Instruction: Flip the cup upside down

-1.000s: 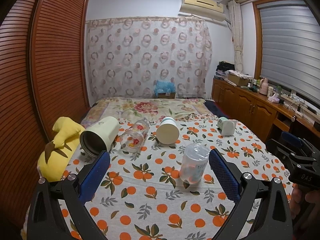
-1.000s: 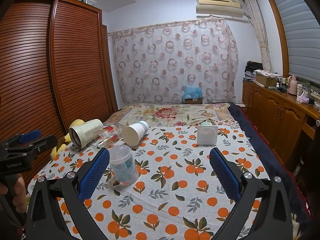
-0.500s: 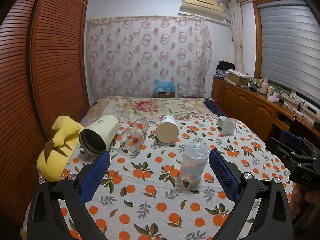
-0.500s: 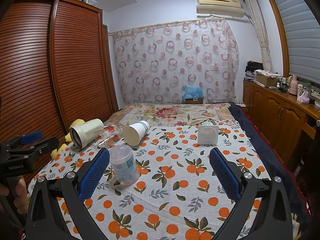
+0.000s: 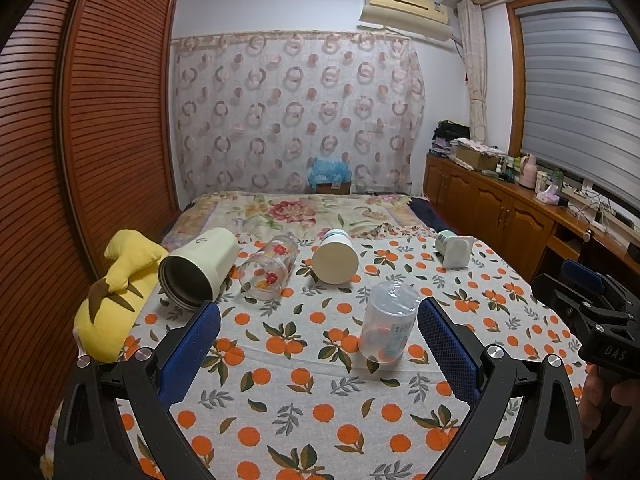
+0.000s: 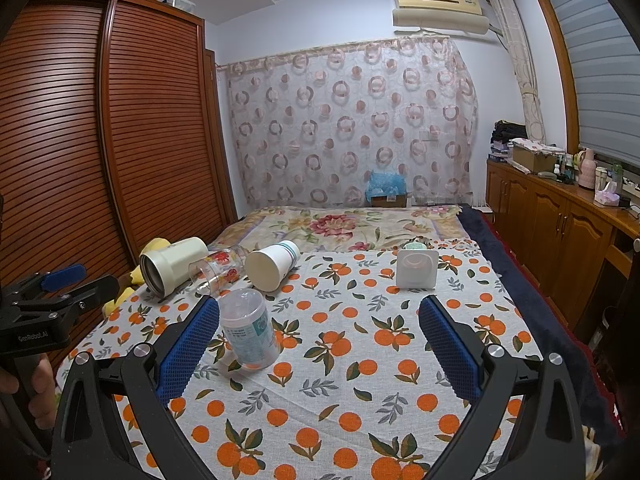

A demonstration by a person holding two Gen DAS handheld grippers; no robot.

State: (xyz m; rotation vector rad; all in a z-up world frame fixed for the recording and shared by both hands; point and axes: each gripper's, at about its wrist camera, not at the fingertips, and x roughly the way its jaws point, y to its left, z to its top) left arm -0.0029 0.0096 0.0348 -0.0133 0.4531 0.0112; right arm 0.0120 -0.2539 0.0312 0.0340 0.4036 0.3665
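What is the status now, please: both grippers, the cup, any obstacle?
Left gripper open, empty; right gripper open, empty. Clear plastic cup already mouth-down on orange-print cloth, untouched. Nothing in the way.

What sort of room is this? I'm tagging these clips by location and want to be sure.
Most likely a home bedroom. The cups lie on a bed covered by an orange-print cloth, a louvred wooden wardrobe stands beside it, and an air conditioner hangs above a curtained wall.
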